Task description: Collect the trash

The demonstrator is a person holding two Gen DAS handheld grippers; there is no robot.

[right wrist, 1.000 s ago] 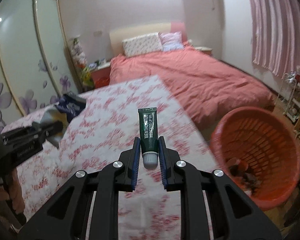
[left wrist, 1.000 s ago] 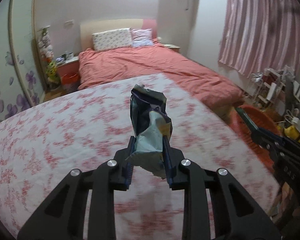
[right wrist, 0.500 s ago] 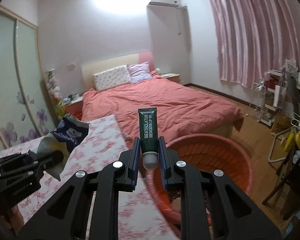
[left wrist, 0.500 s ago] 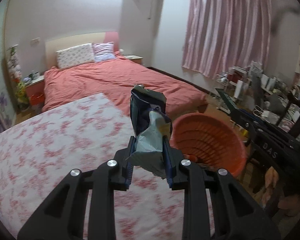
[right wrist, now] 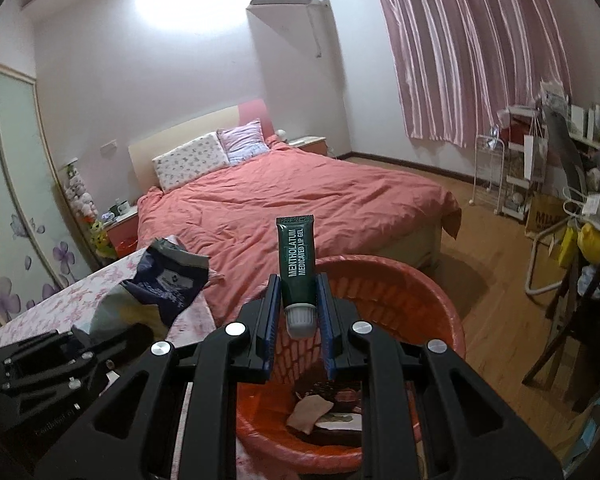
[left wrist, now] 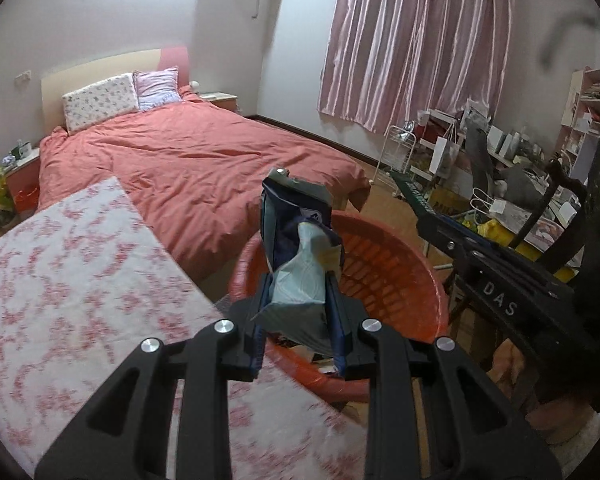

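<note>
Presently, the left gripper (left wrist: 298, 322) is clamped on a crumpled wrapper (left wrist: 300, 256), dark blue above and pale green where the pads press it. That wrapper stands up from between the fingers (left wrist: 256, 336), its torn top folded over. Just beyond and below the fingertips sits the orange basket (left wrist: 396, 264), its slatted wall visible to the right of the wrapper; scraps lie in its bottom under the tips. To the left of the fingers runs a flowered cloth (left wrist: 68, 280), its corner ending short of the basket.

The right gripper (right wrist: 299, 322) is clamped on a green tube (right wrist: 296, 264), cap toward the camera and crimped end upward, printed MENTHOLATUM MEDICATED LIP GEL. The pads grip it low, near the white cap. Directly beneath and past these fingertips is the same basket (right wrist: 432, 300), holding brown and pale scraps (right wrist: 312, 412). Left of the right fingers, the left gripper and its wrapper (right wrist: 168, 284) show above the cloth's edge.

Beyond both sets of fingers lies a bed (right wrist: 300, 200) with a red cover and two pillows (right wrist: 212, 156). Farther right hangs a pink curtain (right wrist: 476, 52) above cluttered shelves (right wrist: 532, 168).
</note>
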